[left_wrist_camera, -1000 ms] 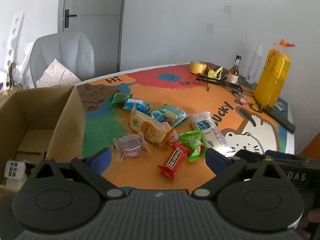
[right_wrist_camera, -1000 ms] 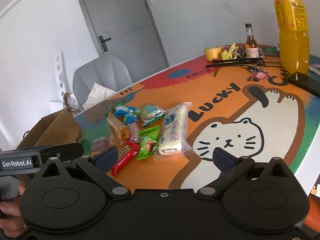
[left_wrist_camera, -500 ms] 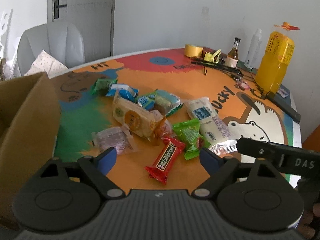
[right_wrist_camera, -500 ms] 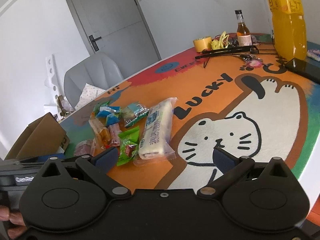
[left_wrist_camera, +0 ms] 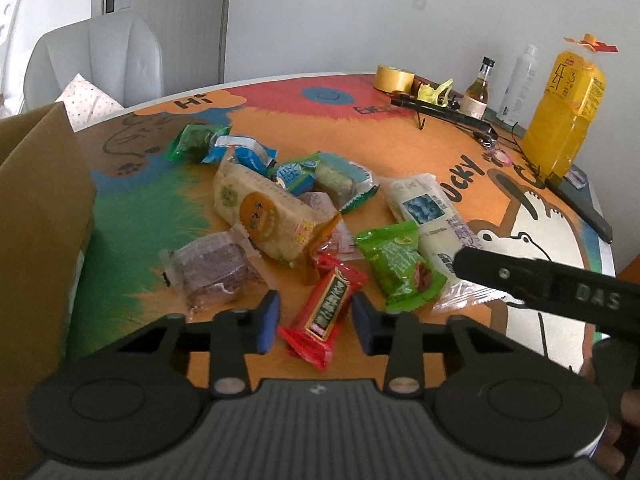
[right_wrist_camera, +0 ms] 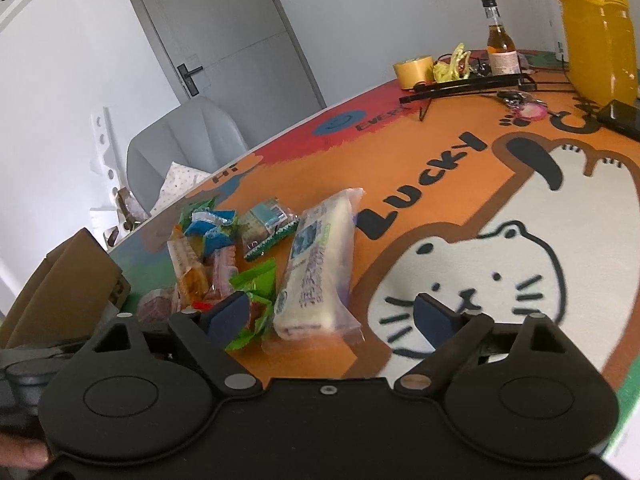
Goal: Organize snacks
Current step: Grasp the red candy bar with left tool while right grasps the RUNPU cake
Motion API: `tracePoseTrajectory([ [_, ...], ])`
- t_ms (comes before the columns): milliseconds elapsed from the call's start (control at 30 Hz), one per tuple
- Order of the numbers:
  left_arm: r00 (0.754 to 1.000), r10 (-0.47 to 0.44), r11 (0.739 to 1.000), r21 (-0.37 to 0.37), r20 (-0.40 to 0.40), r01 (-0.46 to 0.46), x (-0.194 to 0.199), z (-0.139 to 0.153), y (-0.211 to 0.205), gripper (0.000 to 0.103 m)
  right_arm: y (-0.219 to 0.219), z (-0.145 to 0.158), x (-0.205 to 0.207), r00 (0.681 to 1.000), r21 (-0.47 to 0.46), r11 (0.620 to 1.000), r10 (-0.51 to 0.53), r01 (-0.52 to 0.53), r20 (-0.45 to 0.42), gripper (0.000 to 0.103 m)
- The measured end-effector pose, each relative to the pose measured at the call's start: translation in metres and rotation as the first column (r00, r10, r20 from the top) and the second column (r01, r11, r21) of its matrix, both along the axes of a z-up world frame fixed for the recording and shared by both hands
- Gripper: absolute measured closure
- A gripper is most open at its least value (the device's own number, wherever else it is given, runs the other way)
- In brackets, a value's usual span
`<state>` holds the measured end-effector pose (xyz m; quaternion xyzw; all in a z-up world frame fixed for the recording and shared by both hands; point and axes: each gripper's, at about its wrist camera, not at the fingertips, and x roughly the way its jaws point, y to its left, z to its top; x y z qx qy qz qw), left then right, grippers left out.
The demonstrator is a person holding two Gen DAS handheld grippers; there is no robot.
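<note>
1. The snacks lie in a loose heap on the colourful cartoon-cat bench [left_wrist_camera: 400,120], centre of the left wrist view and left of centre in the right wrist view
2. The left hand-held gripper [left_wrist_camera: 315,322] sits at lower centre of its view, its jaws closing around the red snack bar [left_wrist_camera: 326,314]; the bar lies between the blue pads, which look just clear of its wrapper, so it is not yet clamped
3. Just right of the red bar lies a green snack packet [left_wrist_camera: 400,264], and beyond that a long clear-wrapped white roll [left_wrist_camera: 428,216] pointing toward the upper left of the frame
4. A purple cake in clear wrap [left_wrist_camera: 212,268] rests left of the red bar; a large cracker pack with an orange round label [left_wrist_camera: 260,212] sits above it, with small blue and green packets behind
5. The right hand-held gripper [right_wrist_camera: 332,316] is spread wide, its jaws beginning to close, with the near end of the white roll [right_wrist_camera: 316,268] between them and untouched
6. A brown cardboard box [left_wrist_camera: 40,220] stands at the left edge of the left wrist view
7. A yellow juice bottle [left_wrist_camera: 564,112], a small glass bottle [left_wrist_camera: 478,92] and a tape roll [left_wrist_camera: 394,78] stand at the upper right
</note>
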<state>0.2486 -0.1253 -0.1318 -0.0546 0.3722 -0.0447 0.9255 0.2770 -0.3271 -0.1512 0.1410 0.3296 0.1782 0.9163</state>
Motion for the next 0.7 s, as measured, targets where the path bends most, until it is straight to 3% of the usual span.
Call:
tracePoseTrajectory([
  [67,1.0,0.001,1.0,-0.009,-0.004,-0.001,0.001,0.0,0.003,0.08,0.004,-0.002,0.004,1.0,-0.008,1.0,-0.007,0.007,0.003,0.016],
  [467,0.999,0.03,0.999,-0.032,0.01,-0.03,-0.008,0.007,0.014,0.082,0.023,-0.003,0.02,1.0,-0.058,0.998,-0.008,0.009,0.023,0.035],
  [600,0.999,0.037,0.999,-0.04,0.014,-0.037,-0.012,0.009,0.017,0.082,0.024,-0.002,0.018,1.0,-0.104,0.995,0.002,-0.001,0.014,0.064],
  [700,0.999,0.045,0.998,-0.046,0.017,-0.044,-0.016,0.011,0.018,0.082,0.018,-0.002,0.012,1.0,-0.101,0.995,0.015,-0.015,0.005,0.068],
])
